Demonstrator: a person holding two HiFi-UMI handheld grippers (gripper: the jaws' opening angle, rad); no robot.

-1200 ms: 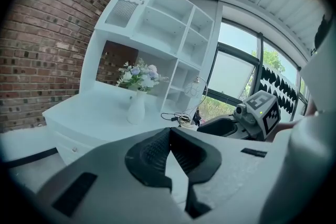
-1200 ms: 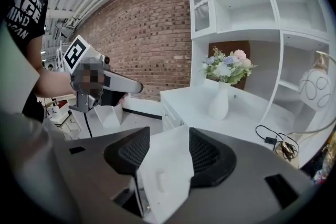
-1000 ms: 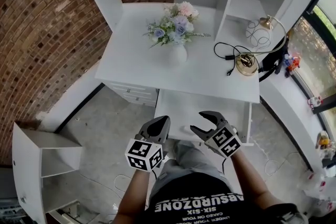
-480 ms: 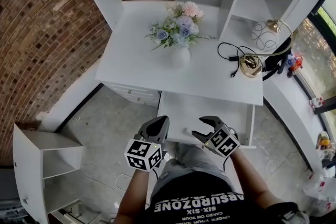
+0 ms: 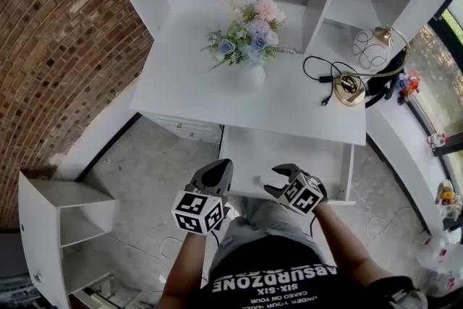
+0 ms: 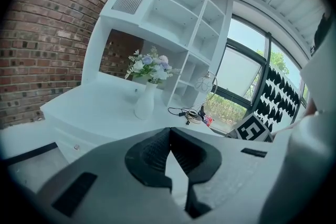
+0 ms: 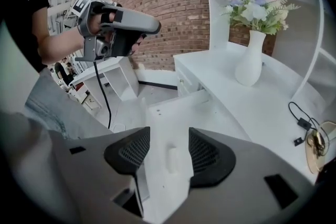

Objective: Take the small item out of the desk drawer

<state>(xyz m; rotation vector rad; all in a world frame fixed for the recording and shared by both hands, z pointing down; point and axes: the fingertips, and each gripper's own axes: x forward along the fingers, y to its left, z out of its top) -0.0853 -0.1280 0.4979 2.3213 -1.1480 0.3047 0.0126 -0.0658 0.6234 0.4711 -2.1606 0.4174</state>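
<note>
Low in the middle of the head view, two hand-held grippers hovered over an open drawer [image 5: 289, 152] pulled out from under a white table [image 5: 188, 90]. The left hand-held gripper [image 5: 219, 171] sat at the lower left of centre, over the drawer's left edge. In its own view its jaws were pressed together at the tips, with nothing between them. The right hand-held gripper [image 5: 278, 181] sat just to its right, above the drawer, with its jaws spread apart. In the right gripper view, a small white item [image 7: 171, 159] lay on the drawer floor, framed in the gap between the jaws and touched by neither. Toward the top centre of the head view, a white vase [image 5: 251, 76] of flowers stood on the table. To its right lay a black cable [image 5: 318, 72] and a gold lamp [image 5: 351, 90].
</note>
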